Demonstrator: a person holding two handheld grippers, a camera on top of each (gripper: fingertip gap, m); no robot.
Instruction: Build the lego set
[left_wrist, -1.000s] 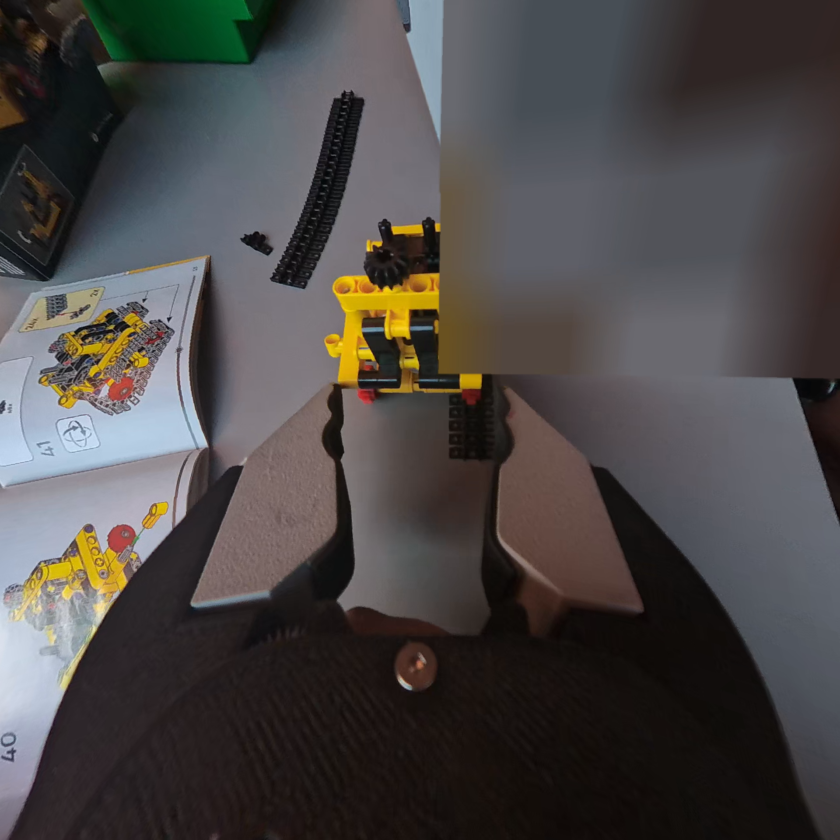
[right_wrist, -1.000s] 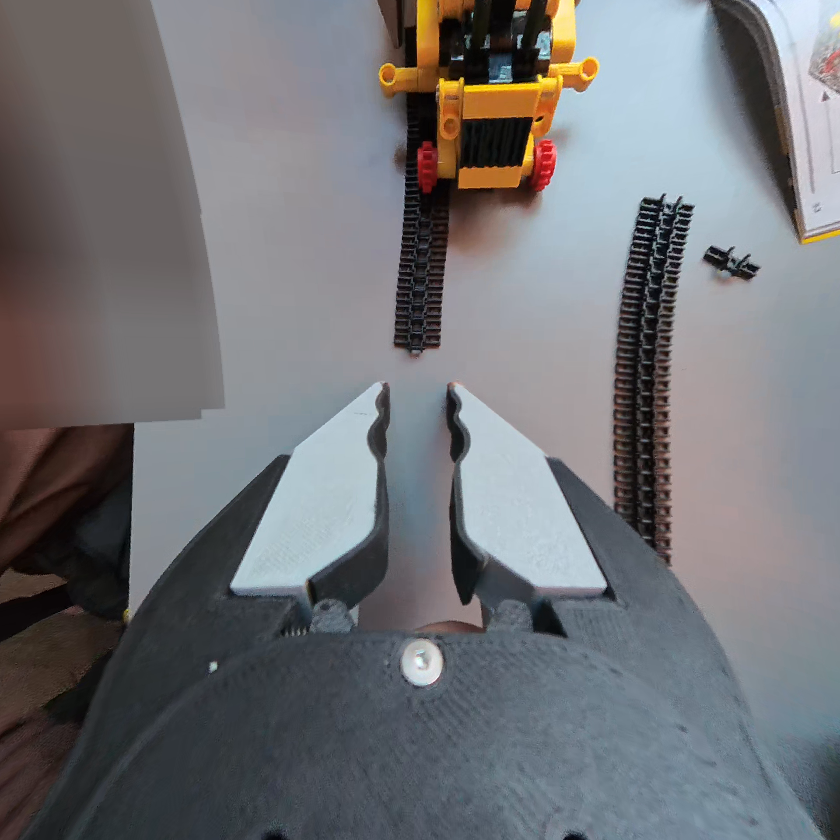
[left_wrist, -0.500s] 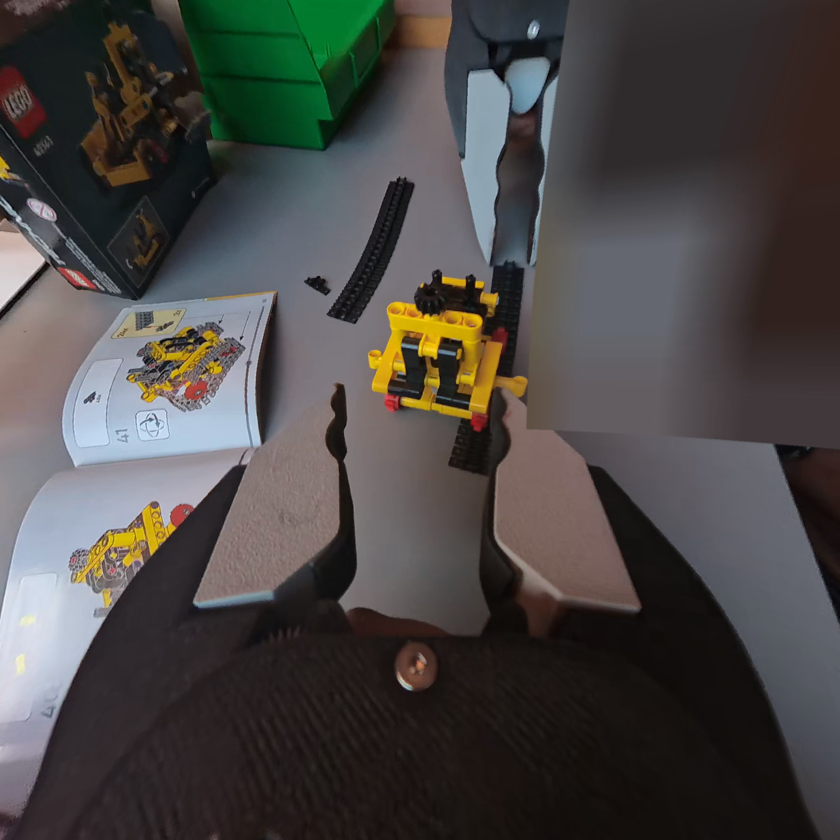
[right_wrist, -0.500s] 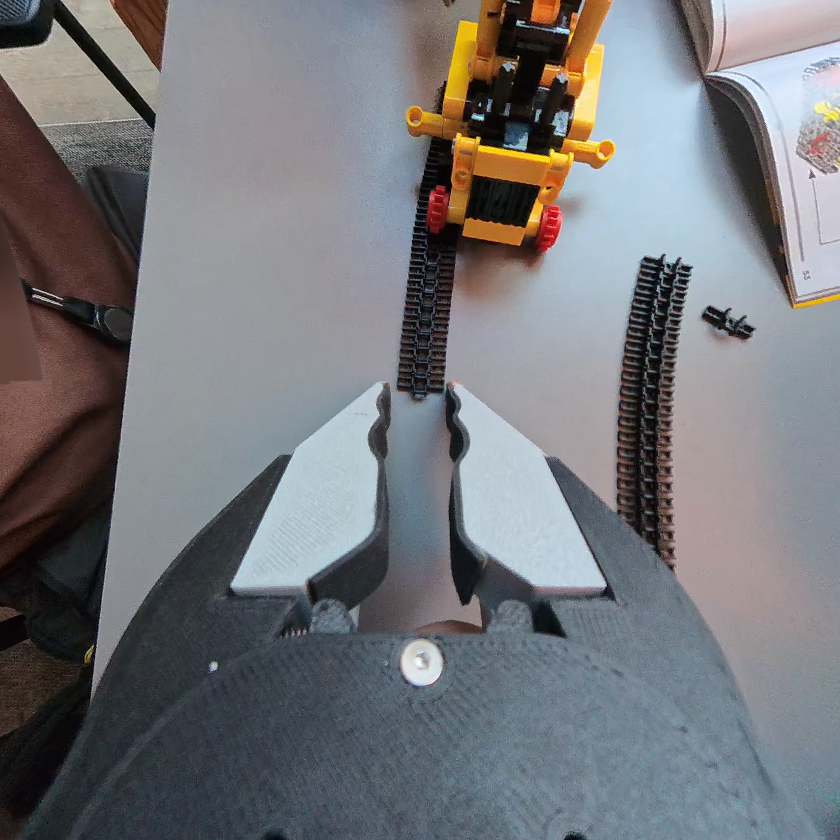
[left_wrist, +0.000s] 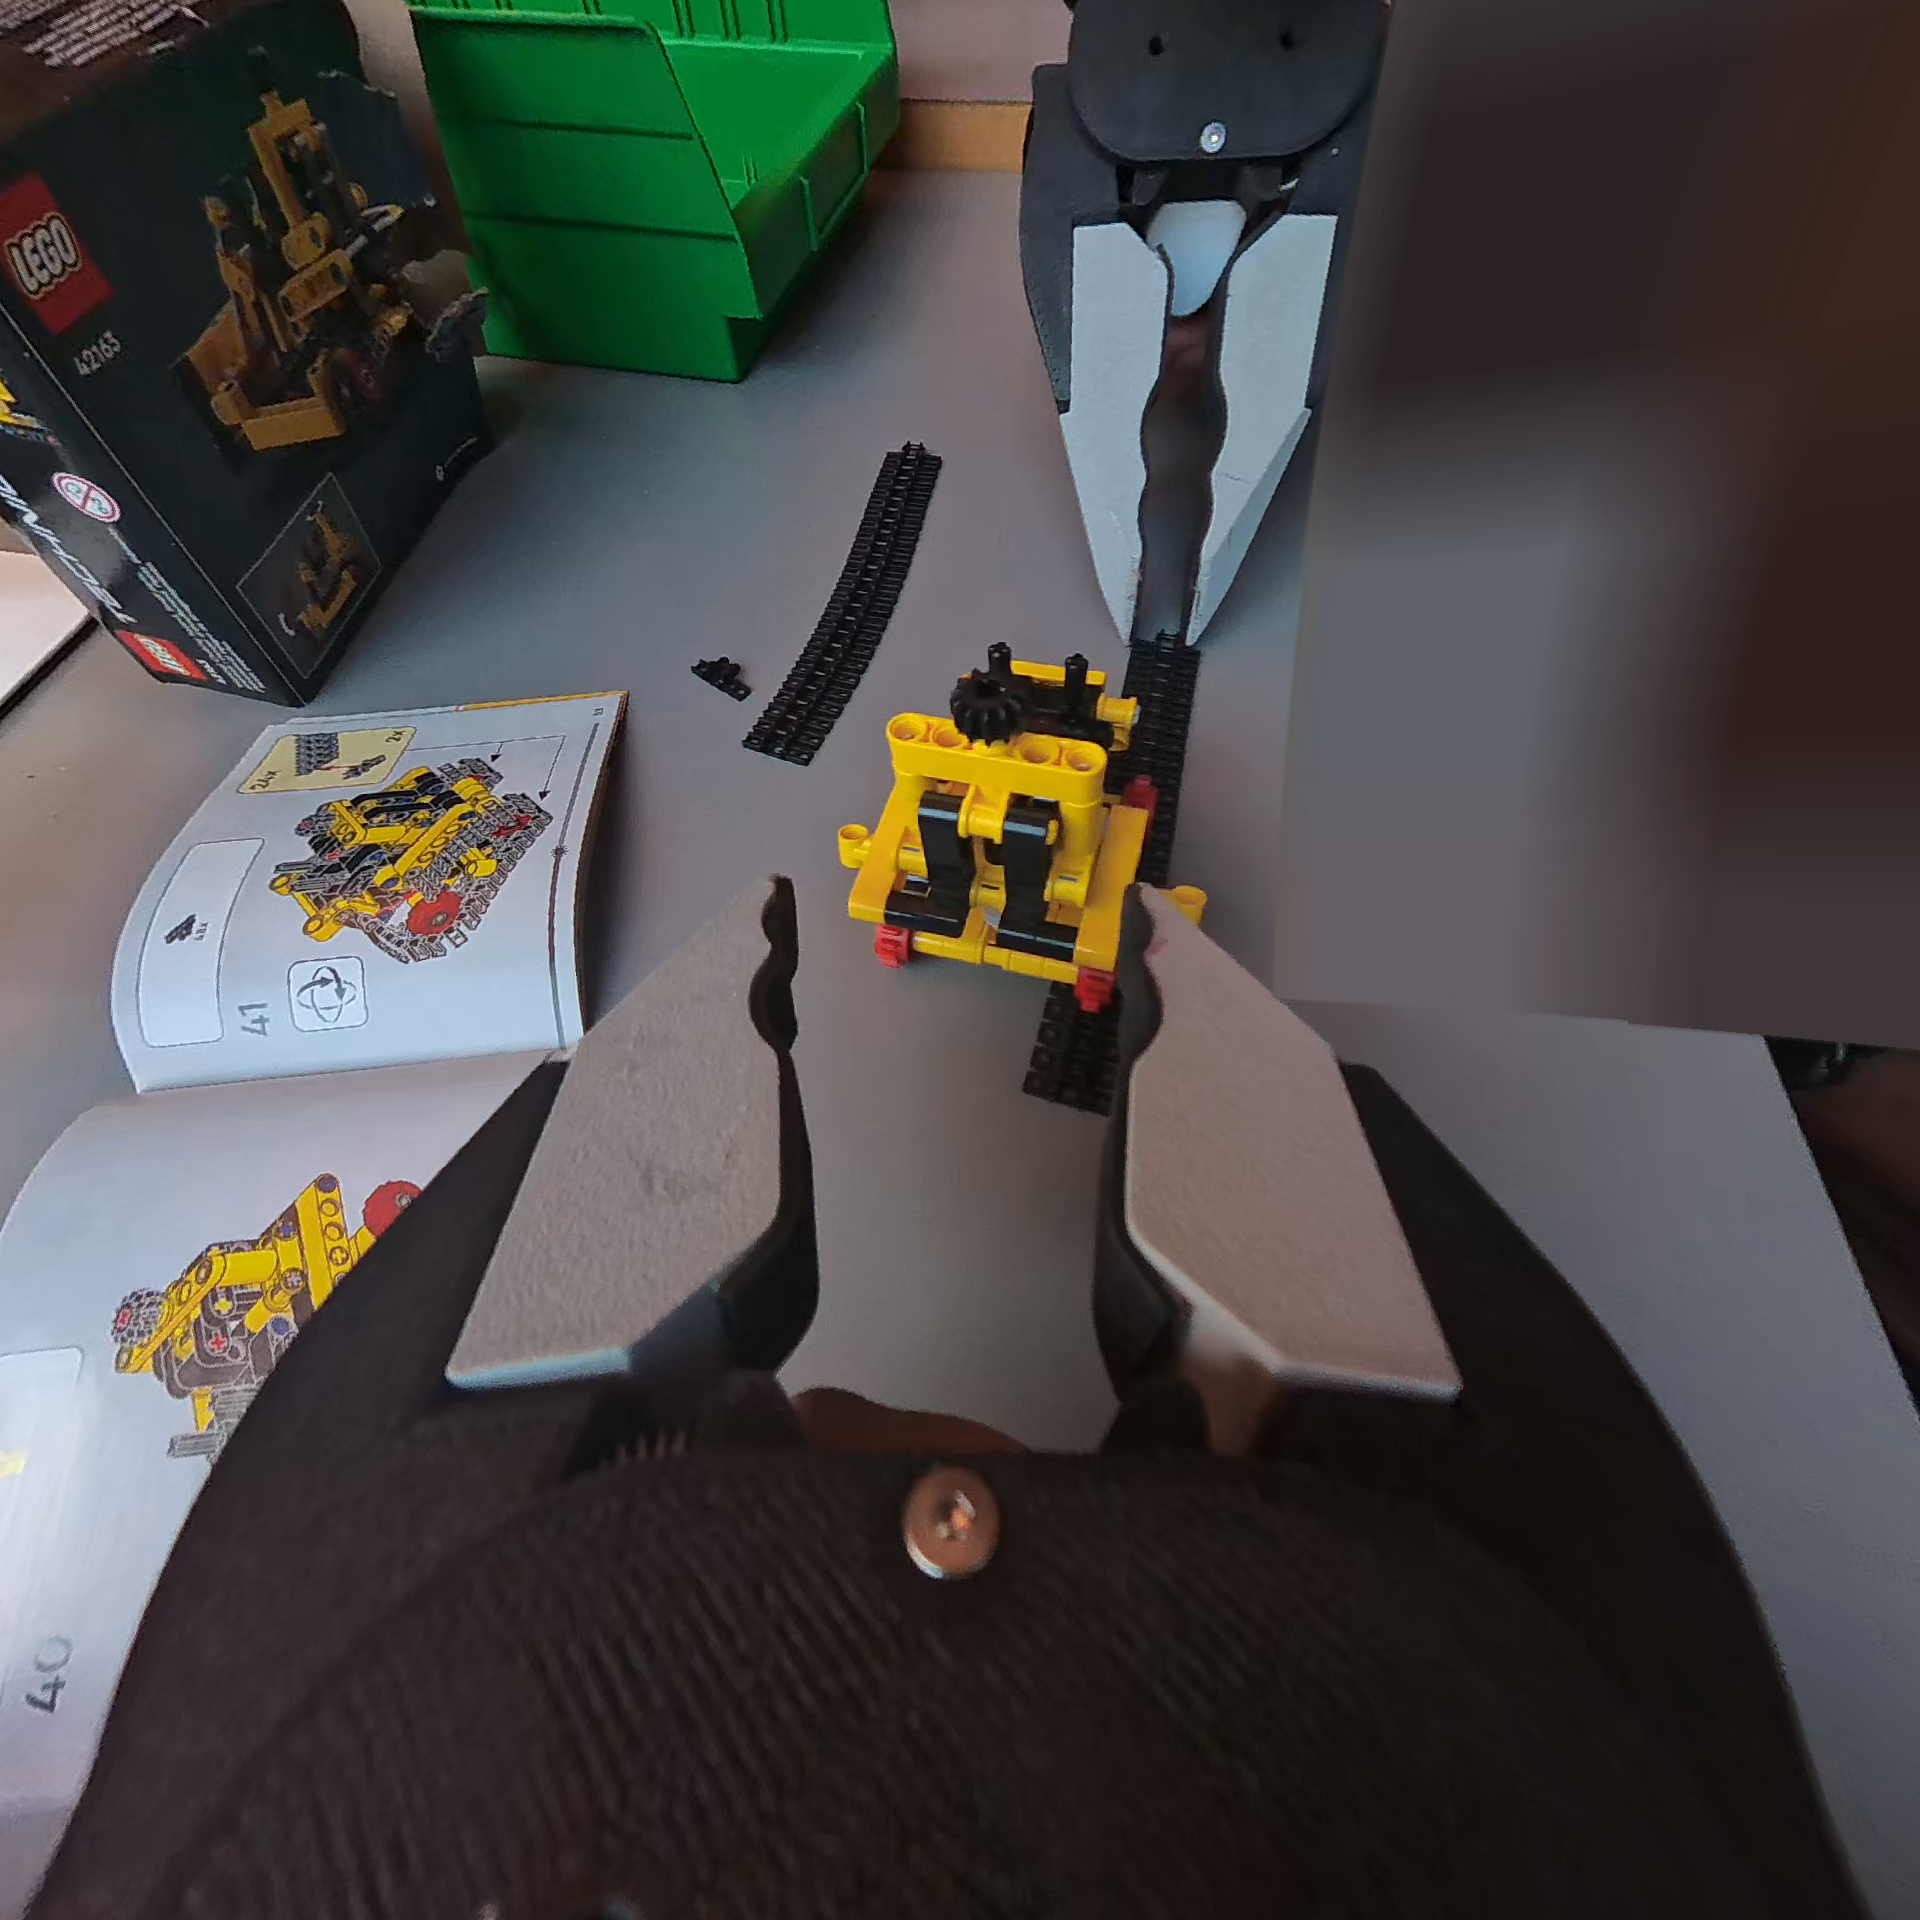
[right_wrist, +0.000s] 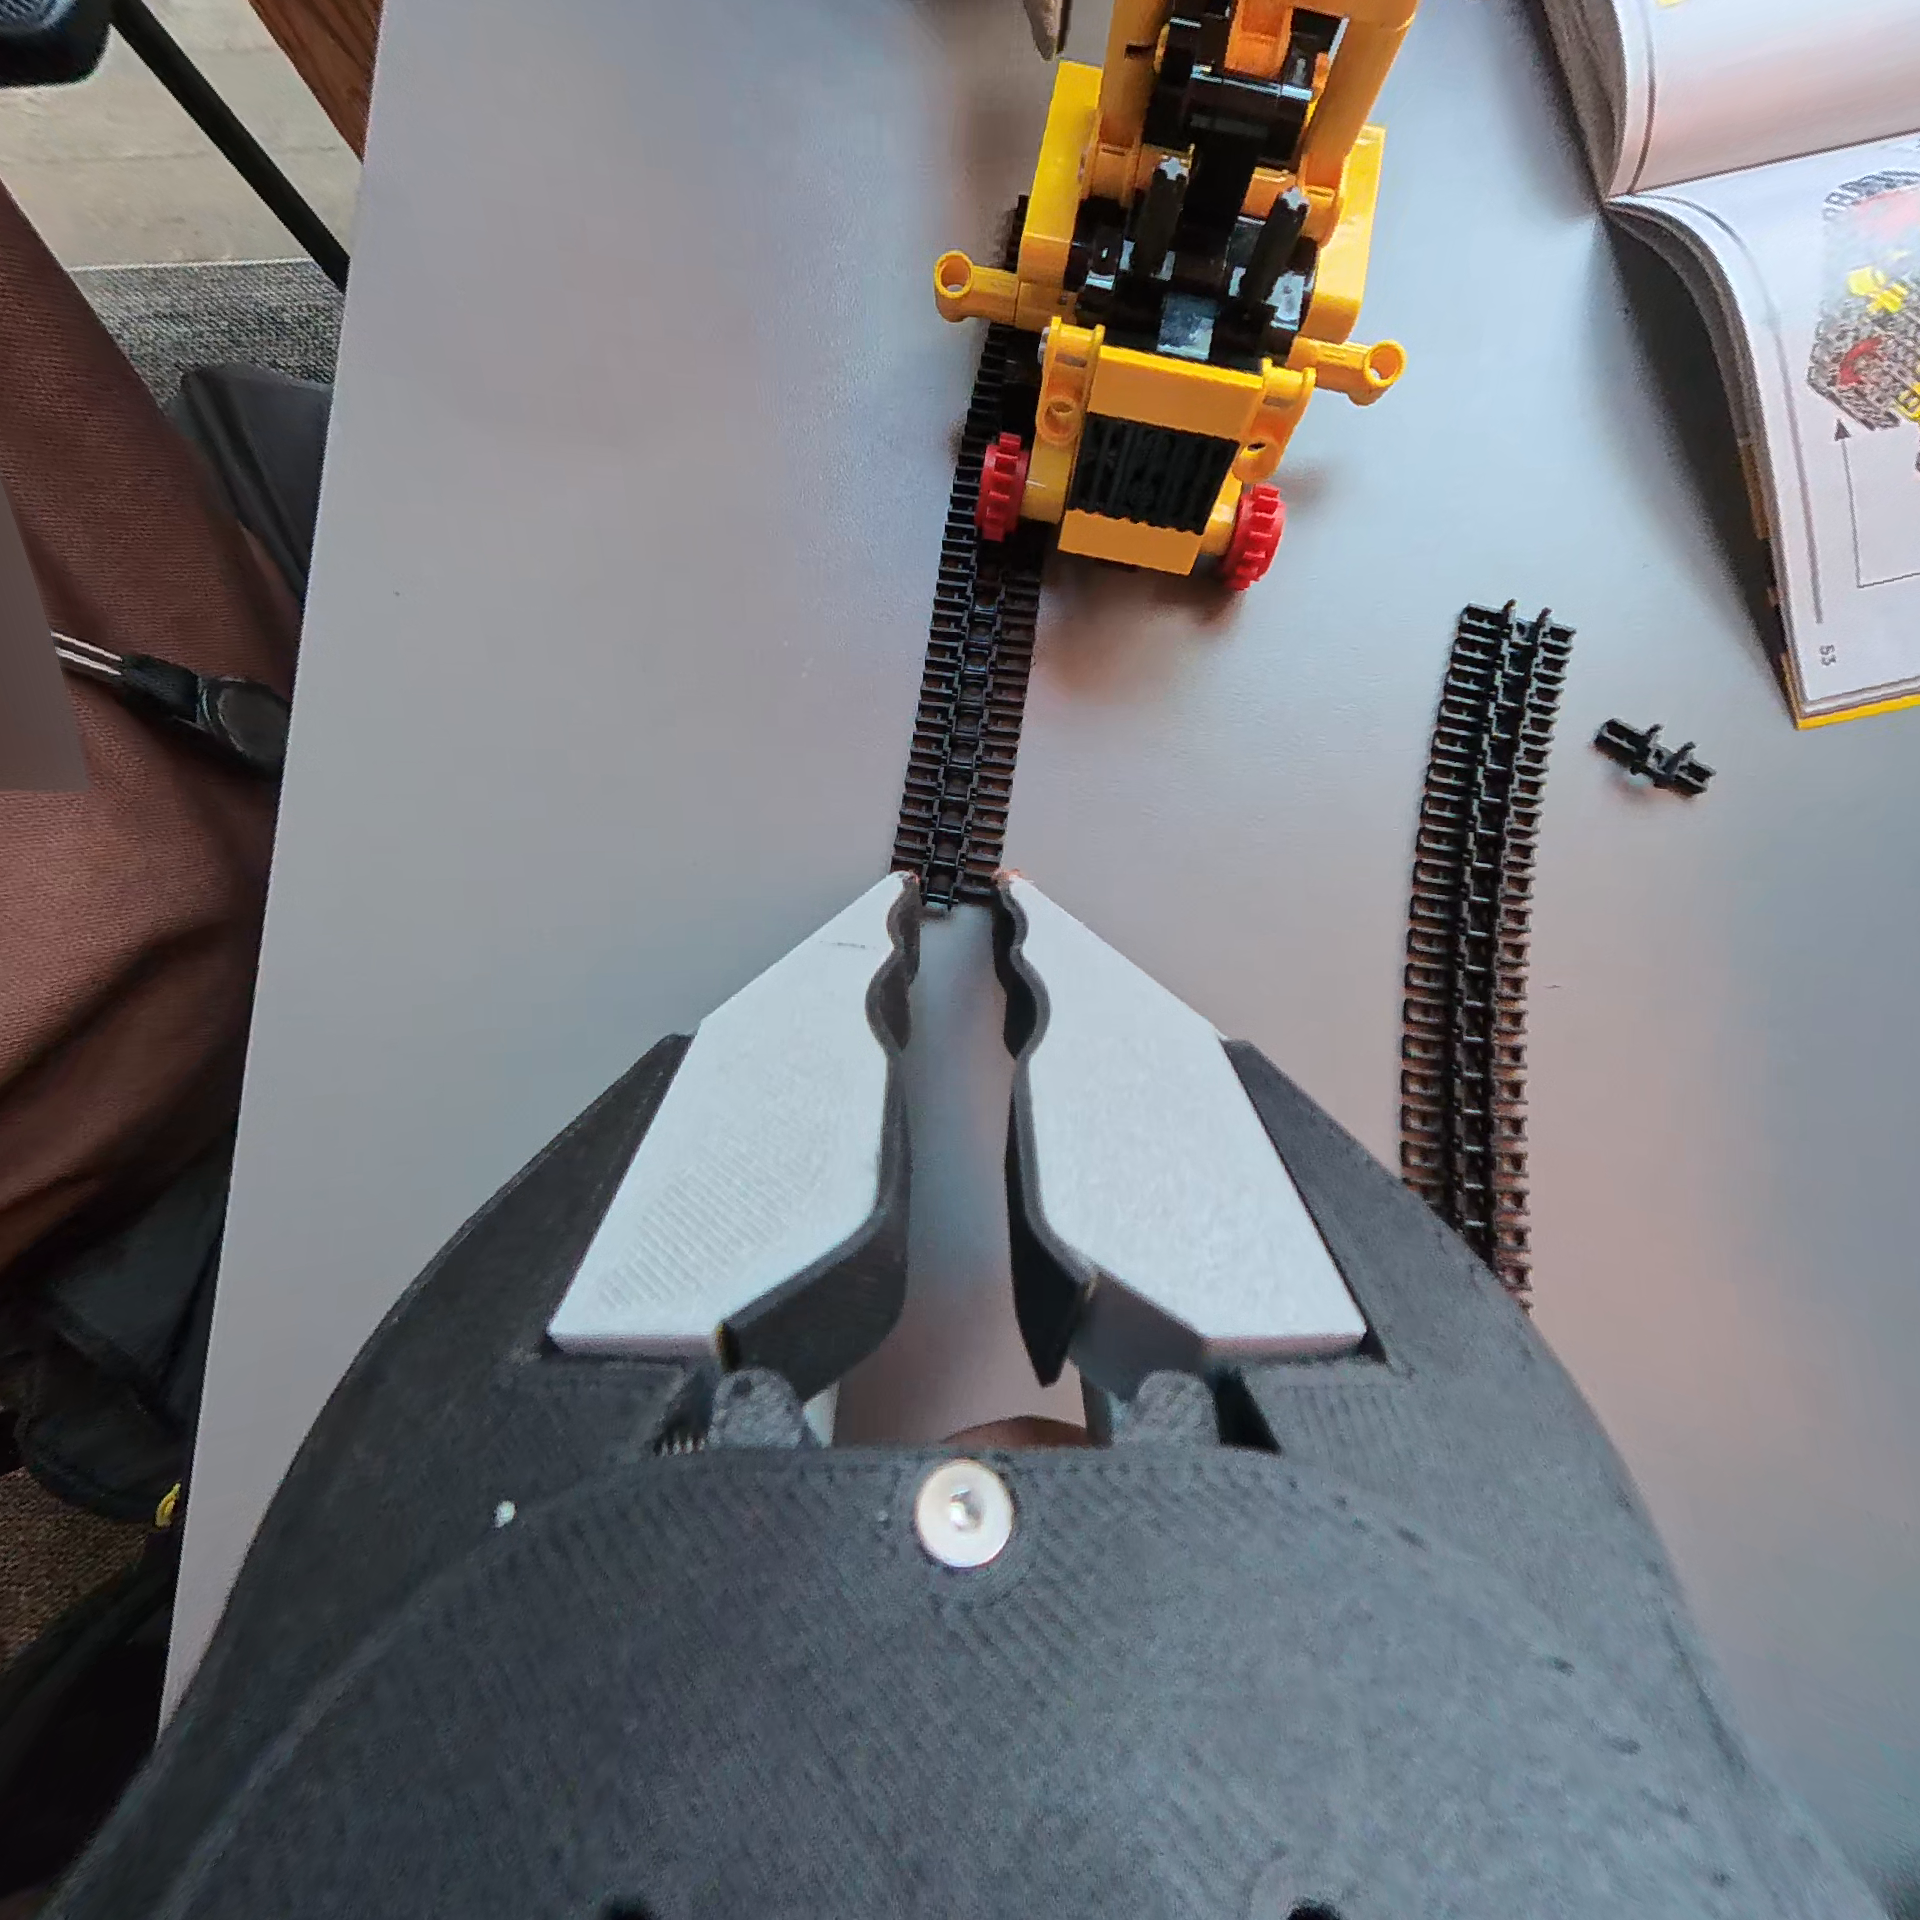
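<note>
1. The right gripper (right_wrist: 954, 883) is sitting at the near end of the black track (right_wrist: 966, 727), which is lying flat under 1 side of the yellow model (right_wrist: 1164, 416), its long axis running straight ahead from the fingertips toward the model
2. Its fingers are standing narrowly apart, tips flanking the track's end link; I cannot tell whether they are touching it
3. The left gripper (left_wrist: 956, 904) is hanging wide open, gripping nothing, just short of the model's opposite end, so the right is nearer the track end
4. Counting: 2 track strips, the second track (right_wrist: 1475, 935) lying loose beside; 1 loose link (right_wrist: 1654, 756); 1 model; 1 open booklet (left_wrist: 364, 883); 1 box (left_wrist: 208, 343); 1 green bin (left_wrist: 665, 177)
</note>
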